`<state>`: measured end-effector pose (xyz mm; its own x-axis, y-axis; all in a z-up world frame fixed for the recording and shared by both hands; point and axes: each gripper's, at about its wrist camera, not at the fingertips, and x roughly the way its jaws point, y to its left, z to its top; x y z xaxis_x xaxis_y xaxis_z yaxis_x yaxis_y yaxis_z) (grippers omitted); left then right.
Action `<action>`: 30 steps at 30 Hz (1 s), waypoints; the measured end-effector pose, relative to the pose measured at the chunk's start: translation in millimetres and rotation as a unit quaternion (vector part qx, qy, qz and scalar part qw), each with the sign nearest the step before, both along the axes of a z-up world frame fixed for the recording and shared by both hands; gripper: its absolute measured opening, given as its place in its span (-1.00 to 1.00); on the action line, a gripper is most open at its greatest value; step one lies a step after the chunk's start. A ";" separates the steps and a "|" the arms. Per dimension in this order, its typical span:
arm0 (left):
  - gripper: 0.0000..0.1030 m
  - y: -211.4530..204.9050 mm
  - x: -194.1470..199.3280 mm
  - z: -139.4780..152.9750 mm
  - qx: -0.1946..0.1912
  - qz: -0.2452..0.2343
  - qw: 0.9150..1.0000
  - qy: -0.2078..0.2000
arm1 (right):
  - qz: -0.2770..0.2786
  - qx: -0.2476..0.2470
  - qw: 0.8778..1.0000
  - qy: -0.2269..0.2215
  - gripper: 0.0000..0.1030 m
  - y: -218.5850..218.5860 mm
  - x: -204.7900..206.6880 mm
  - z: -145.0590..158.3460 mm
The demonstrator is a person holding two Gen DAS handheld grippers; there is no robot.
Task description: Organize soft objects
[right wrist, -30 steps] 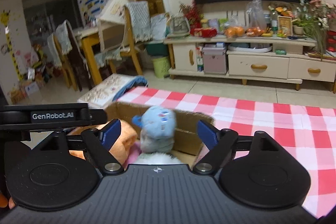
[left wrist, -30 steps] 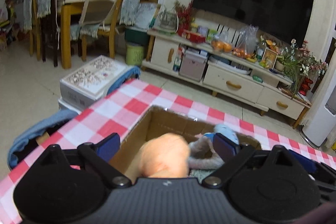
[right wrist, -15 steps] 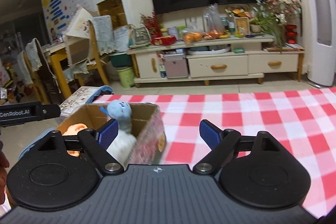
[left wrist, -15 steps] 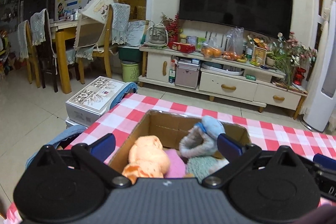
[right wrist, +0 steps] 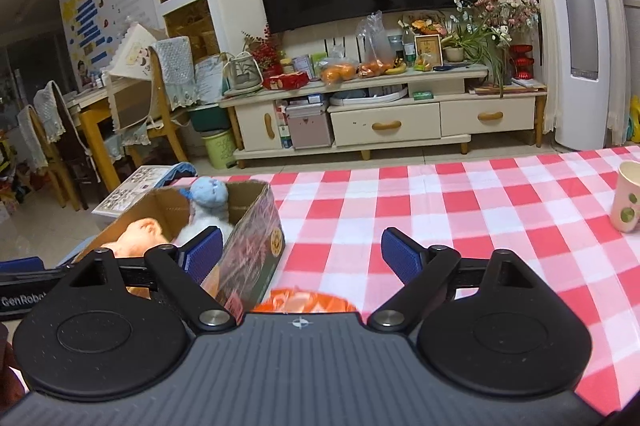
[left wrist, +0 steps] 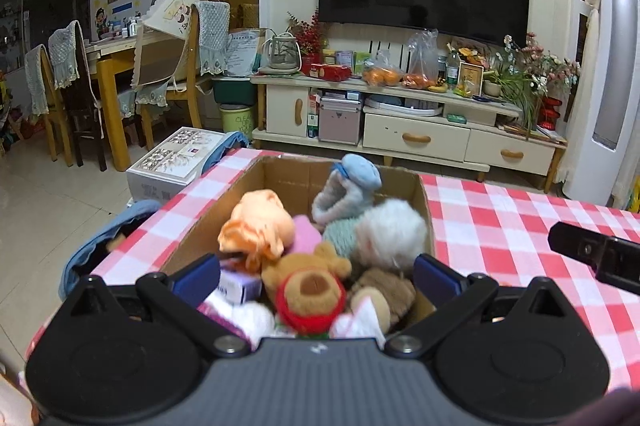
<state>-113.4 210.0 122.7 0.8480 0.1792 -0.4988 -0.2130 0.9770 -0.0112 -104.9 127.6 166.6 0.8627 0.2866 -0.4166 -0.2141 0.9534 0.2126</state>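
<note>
Looking down past our left gripper (left wrist: 316, 276), we see its jaws spread wide with nothing pinched between them, hanging over the near end of the cardboard box (left wrist: 425, 194). The box sits at the left end of the checked tablecloth (left wrist: 500, 222) and is packed with soft toys: a brown bear (left wrist: 310, 284) nearest us, an orange plush (left wrist: 256, 224) to its left, a white fluffy one (left wrist: 390, 232) on the right and a grey-blue one (left wrist: 346, 186) at the far end. Our right gripper (right wrist: 302, 254) is also spread and empty, set just right of the box, with an orange thing (right wrist: 304, 304) peeking out at its near edge (we cannot tell what it is).

We judge these toys light and squashy, unlikely to break, so a pinch will sink in; the bear's head or body looks the firmest place to take hold, since fur alone may slip. The box walls seem thin and could shift if bumped. Open cloth stretches to the right, with only a paper cup (right wrist: 628, 196) at the far right; the table's left edge lies just beside the box.
</note>
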 end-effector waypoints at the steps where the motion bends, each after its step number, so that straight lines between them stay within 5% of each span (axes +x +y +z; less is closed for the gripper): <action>1: 0.98 -1.6 -5.3 0.4 0.001 0.001 1.000 0.000 | 0.002 0.000 1.000 0.001 1.00 -2.0 -3.3 -0.3; 30: 0.98 -8.7 -115.0 32.0 0.021 0.028 0.998 -0.047 | 0.018 -0.037 0.998 -0.043 1.00 3.5 -125.5 31.1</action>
